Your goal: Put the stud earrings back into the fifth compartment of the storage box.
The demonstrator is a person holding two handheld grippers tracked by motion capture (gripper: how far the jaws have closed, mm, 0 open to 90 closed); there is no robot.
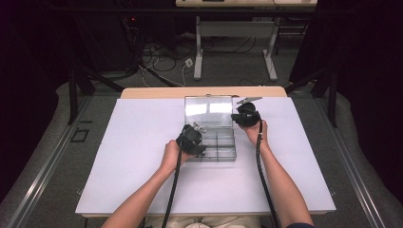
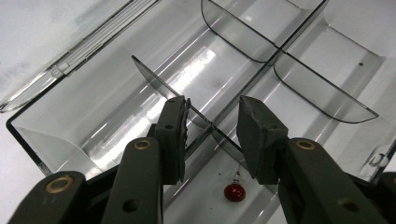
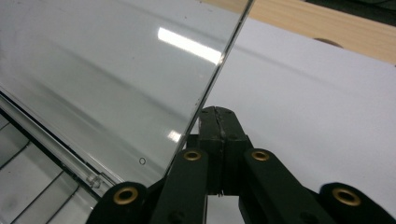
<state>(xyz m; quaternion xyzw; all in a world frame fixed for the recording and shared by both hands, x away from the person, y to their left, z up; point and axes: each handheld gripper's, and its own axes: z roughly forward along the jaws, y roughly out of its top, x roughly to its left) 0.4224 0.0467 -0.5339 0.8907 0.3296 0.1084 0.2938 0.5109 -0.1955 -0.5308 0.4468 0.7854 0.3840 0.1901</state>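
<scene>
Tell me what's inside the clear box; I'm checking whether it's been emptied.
Not emptied: a small red bead lies in the clear box among thin dividers. The left tongs cover part of the nearest compartments.

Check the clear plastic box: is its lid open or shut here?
Open. The lid is swung back behind the box, leaving its dividers and a small red bead exposed. The right gripper sits shut by the lid's edge.

Divider [image 2: 187, 100] perhaps touching left gripper's [image 2: 212, 135] parted jaws blocks closing.
</scene>
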